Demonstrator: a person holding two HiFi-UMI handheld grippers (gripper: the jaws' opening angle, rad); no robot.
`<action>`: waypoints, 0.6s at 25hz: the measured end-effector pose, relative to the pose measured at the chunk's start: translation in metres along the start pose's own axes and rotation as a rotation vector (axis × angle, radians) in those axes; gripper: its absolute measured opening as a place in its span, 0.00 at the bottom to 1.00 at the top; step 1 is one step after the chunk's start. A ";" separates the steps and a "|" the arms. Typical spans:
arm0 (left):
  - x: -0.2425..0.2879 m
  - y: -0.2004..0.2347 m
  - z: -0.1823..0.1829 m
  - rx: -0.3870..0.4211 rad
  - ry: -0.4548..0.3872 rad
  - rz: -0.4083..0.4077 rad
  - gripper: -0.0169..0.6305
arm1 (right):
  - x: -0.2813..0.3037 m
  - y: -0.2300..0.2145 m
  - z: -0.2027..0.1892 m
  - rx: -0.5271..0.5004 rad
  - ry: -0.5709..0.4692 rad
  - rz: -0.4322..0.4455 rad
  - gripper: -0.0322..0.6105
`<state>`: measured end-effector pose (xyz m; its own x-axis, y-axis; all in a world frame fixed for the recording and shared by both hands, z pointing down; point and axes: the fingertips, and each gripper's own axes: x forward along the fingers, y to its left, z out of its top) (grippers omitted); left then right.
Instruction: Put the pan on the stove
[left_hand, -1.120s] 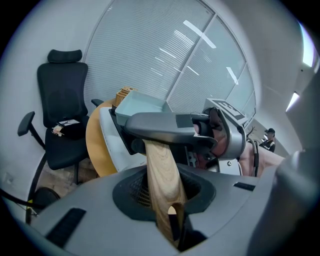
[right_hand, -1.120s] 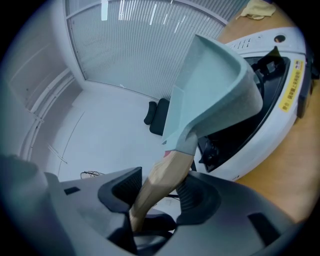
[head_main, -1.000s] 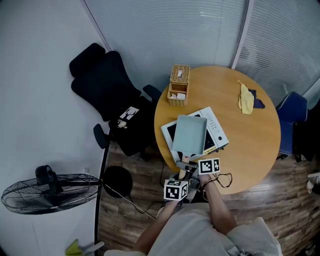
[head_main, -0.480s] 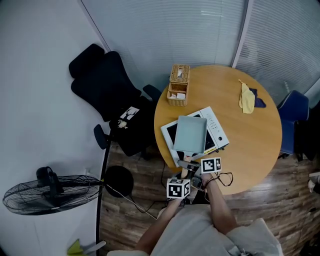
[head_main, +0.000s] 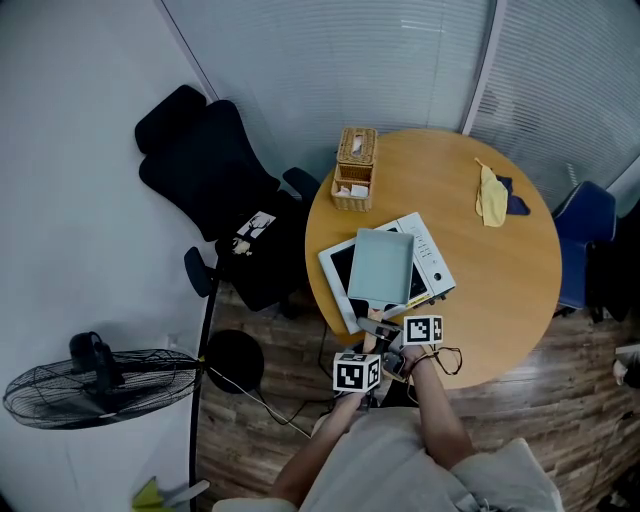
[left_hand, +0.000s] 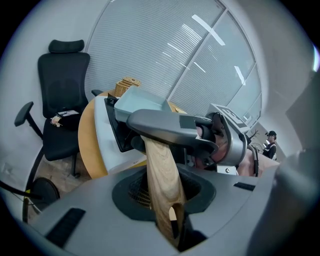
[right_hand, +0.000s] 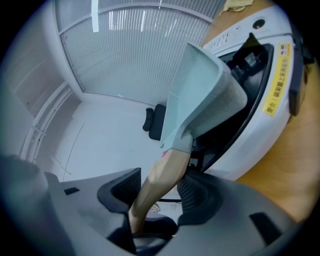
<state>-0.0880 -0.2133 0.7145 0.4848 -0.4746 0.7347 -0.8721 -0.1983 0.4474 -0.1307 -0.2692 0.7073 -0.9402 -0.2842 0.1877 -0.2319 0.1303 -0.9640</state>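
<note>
One pan (head_main: 380, 268), one stove (head_main: 433, 257), two hand-held grippers (head_main: 368, 350) (head_main: 392, 336)

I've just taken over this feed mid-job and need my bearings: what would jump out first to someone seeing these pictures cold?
First comes the pale square pan, sitting on the white stove at the near edge of the round wooden table. Next is its wooden handle, which points at the person and runs between the tongs of both the left gripper and the right gripper.
</note>
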 end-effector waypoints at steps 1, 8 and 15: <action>0.001 -0.001 0.000 -0.002 0.001 -0.005 0.18 | -0.002 -0.001 0.001 -0.002 -0.010 -0.010 0.41; 0.004 -0.003 0.000 -0.008 0.003 -0.030 0.18 | -0.020 -0.005 -0.002 -0.036 -0.022 -0.060 0.47; 0.001 -0.003 0.002 -0.008 -0.005 -0.041 0.27 | -0.041 -0.005 -0.002 -0.105 -0.022 -0.122 0.48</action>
<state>-0.0849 -0.2149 0.7128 0.5199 -0.4704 0.7131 -0.8509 -0.2112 0.4810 -0.0912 -0.2559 0.7049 -0.8982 -0.3245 0.2966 -0.3695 0.1917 -0.9092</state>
